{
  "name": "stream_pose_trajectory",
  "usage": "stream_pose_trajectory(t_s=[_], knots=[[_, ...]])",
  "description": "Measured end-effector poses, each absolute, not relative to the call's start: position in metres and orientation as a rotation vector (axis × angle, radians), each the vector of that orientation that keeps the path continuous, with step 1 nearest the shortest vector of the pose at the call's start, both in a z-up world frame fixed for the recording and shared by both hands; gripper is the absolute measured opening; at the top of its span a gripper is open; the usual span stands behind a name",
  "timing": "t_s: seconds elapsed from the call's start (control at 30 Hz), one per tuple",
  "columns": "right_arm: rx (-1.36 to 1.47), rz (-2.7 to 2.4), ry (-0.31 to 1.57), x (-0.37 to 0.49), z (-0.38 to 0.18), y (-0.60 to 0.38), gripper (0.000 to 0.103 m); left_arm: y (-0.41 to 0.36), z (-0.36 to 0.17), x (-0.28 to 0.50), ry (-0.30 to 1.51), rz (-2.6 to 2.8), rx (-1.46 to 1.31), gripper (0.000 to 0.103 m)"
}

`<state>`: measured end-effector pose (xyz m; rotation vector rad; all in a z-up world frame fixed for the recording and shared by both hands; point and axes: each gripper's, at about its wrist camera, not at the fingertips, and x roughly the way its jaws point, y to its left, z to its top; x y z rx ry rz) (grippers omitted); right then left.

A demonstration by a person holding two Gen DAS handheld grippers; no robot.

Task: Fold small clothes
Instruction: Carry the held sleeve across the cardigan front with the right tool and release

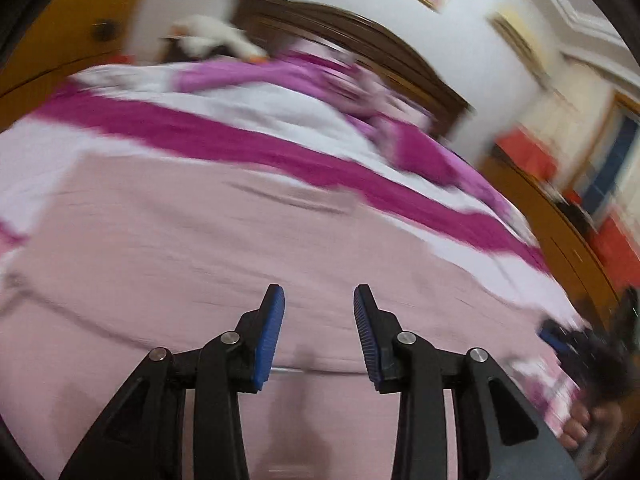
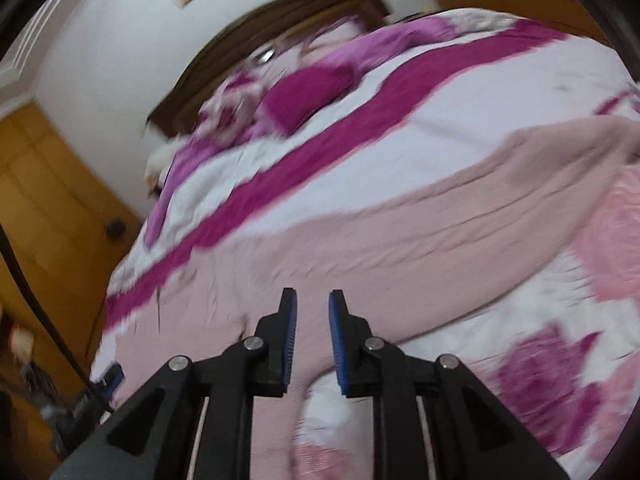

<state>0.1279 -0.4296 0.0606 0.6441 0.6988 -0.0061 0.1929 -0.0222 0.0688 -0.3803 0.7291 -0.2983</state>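
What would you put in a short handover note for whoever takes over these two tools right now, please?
Left tool: open, nothing between its pads.
Right tool: open by a narrow gap, also empty.
The pale pink garment lies spread on the striped bedspread, under both tools.
Done: both views are too blurred to show any fold.
Left: grip an edge and fold it over.

Open bed ahead, clutter at its head.
Pink cloth (image 1: 180,240) lies flat across the quilt (image 2: 460,92), leaving free passage above it; pillows (image 2: 304,96) and a headboard (image 1: 340,28) block the far end.
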Motion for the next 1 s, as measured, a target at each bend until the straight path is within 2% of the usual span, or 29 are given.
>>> stream_pose_trajectory(t_s=[0.23,0.3,0.33,0.37,0.43,0.5,0.7,0.73,0.77,0.83,1.0], knots=[[0.852,-0.171,0.584,0.085,0.058,-0.528,0.017,-0.183,0.082,0.195,0.78,-0.584,-0.238,0.013],[0.835,-0.26,0.53,0.065,0.056,-0.559,0.03,-0.217,0.071,0.193,0.818,-0.62,-0.189,0.013],[0.824,-0.305,0.505,0.057,0.053,-0.576,0.051,-0.227,0.065,0.195,0.849,-0.627,-0.173,0.013],[0.847,-0.364,0.52,0.052,0.046,-0.599,0.059,-0.237,0.059,0.195,0.893,-0.634,-0.153,0.013],[1.038,-0.334,0.569,0.047,0.029,-0.656,0.055,-0.251,0.051,0.193,0.944,-0.659,-0.142,0.013],[1.181,-0.262,0.52,0.045,0.025,-0.7,0.054,-0.255,0.049,0.195,0.943,-0.666,-0.145,0.013],[1.187,-0.288,0.583,0.082,0.03,-0.742,0.054,-0.255,0.037,0.212,0.986,-0.656,-0.217,0.013],[1.182,-0.287,0.608,0.09,0.029,-0.741,0.048,-0.252,0.035,0.214,0.991,-0.653,-0.234,0.013],[1.162,-0.293,0.644,0.099,0.029,-0.739,0.034,-0.249,0.034,0.213,0.992,-0.652,-0.249,0.013],[1.114,-0.302,0.676,0.107,0.029,-0.736,0.015,-0.244,0.032,0.216,0.999,-0.654,-0.285,0.013],[0.927,-0.23,0.619,0.118,0.061,-0.69,0.014,-0.225,0.037,0.216,0.975,-0.635,-0.343,0.013]])
